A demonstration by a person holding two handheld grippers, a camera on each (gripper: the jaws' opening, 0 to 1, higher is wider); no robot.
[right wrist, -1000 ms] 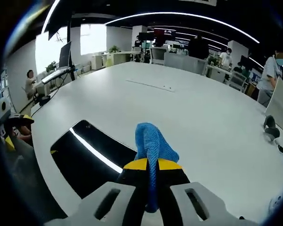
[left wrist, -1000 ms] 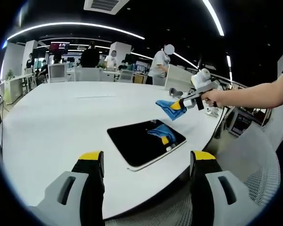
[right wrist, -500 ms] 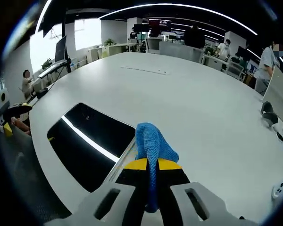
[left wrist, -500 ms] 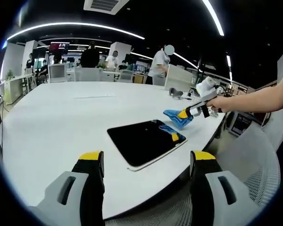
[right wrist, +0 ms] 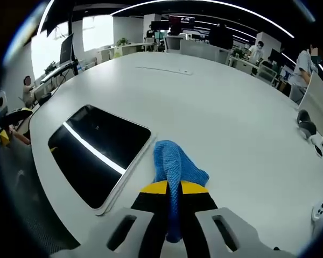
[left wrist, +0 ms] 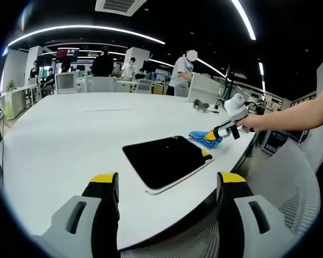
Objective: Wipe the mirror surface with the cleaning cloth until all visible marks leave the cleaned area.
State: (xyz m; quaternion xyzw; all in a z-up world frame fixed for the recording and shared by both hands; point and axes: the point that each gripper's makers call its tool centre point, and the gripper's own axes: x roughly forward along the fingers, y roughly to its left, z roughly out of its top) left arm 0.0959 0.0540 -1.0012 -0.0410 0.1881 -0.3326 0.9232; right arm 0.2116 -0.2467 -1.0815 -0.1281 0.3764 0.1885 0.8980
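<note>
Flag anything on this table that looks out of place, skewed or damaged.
Nothing looks damaged or spilled. The mirror lies flat at an angle near the white table's edge. The blue cleaning cloth, clamped in the right tool, sits on the table beside the mirror, not on its glass.

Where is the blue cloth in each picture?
Left gripper view: the blue cloth is right of middle, held by the right gripper beside the mirror's far corner.
Right gripper view: the cloth is low in the middle, right of the mirror.
Shared landmark: the dark mirror on the white table.
</note>
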